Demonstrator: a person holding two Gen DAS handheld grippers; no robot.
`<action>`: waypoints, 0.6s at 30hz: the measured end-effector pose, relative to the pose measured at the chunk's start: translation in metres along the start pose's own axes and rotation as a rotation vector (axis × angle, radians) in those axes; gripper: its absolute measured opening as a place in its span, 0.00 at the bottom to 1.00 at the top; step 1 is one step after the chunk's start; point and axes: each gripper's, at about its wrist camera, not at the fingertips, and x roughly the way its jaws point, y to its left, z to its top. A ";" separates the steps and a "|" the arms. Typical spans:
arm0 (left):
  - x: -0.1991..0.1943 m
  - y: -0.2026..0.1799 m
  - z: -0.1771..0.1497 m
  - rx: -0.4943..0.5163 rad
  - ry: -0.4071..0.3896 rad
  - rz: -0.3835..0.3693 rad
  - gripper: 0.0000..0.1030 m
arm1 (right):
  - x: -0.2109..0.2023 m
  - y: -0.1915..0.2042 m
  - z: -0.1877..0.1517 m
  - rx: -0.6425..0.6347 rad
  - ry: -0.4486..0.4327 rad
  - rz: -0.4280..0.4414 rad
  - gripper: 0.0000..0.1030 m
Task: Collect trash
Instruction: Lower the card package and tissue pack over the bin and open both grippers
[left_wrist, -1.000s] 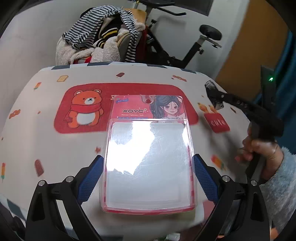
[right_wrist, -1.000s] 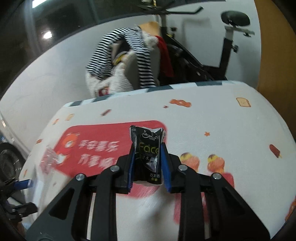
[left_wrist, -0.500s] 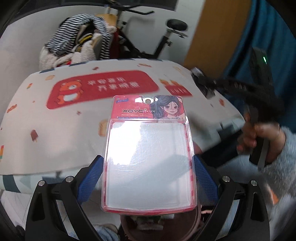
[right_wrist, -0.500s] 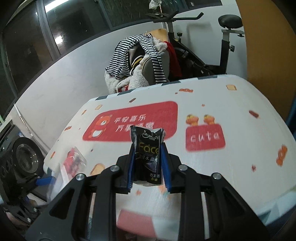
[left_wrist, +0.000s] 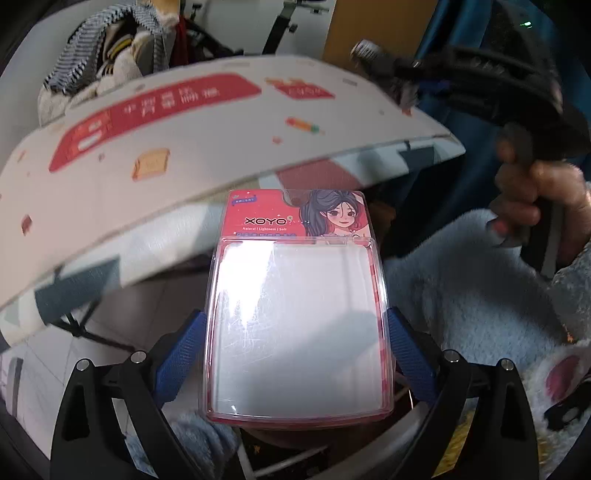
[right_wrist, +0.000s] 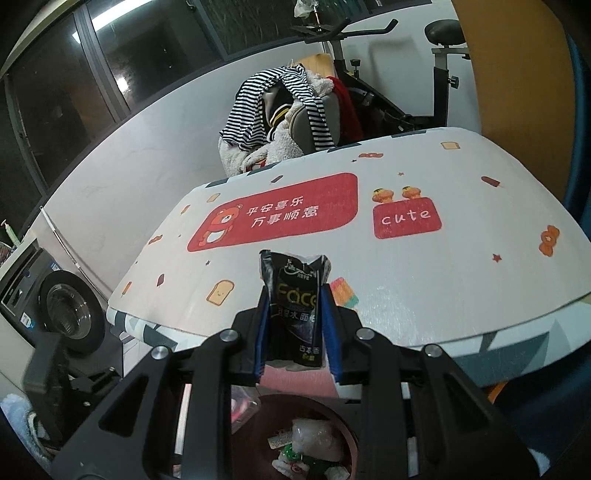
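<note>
- Left tongs (left_wrist: 295, 343) clamped on blister pack (left_wrist: 295, 317), now off the bench (left_wrist: 221, 122), lower.
- Right tongs (right_wrist: 295, 328) clamped on black sachet (right_wrist: 295, 306), now over what looks like a bin (right_wrist: 314, 439).

Wall: plain white (right_wrist: 122, 155)
Windows: dark glass (right_wrist: 55, 85), lamp reflections
Furniture: exercise bike (right_wrist: 402, 74), clothes-heaped chair (right_wrist: 291, 110), probably a washing machine (right_wrist: 62, 306)
Counter: cartoon-print cloth (right_wrist: 424, 273)

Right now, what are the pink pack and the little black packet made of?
The pink pack looks like a clear, glossy plastic shell over printed pink card: glare and fine scratches show on its see-through window. The black packet looks like thin shiny plastic film, maybe foil-lined: its torn top is crinkled and it bends between the blue fingers.
</note>
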 end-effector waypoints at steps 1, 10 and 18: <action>0.003 0.000 -0.003 0.000 0.015 0.001 0.90 | -0.004 -0.001 -0.004 0.005 0.000 0.001 0.28; 0.015 -0.007 -0.010 0.029 0.066 -0.007 0.90 | -0.009 -0.010 -0.013 0.027 0.012 -0.003 0.28; 0.032 -0.001 -0.013 -0.021 0.089 -0.011 0.93 | -0.004 -0.016 -0.023 0.046 0.036 -0.003 0.28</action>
